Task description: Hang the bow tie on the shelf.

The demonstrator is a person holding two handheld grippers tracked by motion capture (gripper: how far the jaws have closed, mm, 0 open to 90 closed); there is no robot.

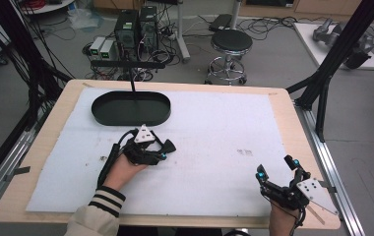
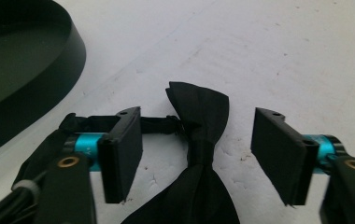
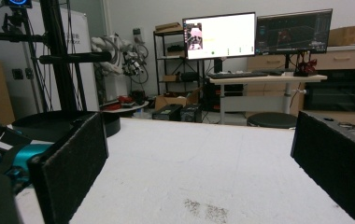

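Note:
A black bow tie (image 2: 199,121) lies flat on the white mat (image 1: 214,128), its knot between the two jaws of my left gripper (image 2: 198,119). Both pads stand clear of the cloth, with mat showing on either side of the knot. In the high view the left gripper (image 1: 158,150) sits low over the mat, just in front of the black oval tray (image 1: 131,122). My right gripper (image 1: 276,167) rests near the table's front right corner, open, with nothing between its jaws (image 3: 201,140).
The black oval tray (image 2: 26,70) is just left of the left gripper in its own view. A thin black post (image 1: 132,83) rises at the tray's far side. Dark frame struts (image 1: 323,83) stand at the table's right edge, and a stool (image 1: 231,42) is beyond the table.

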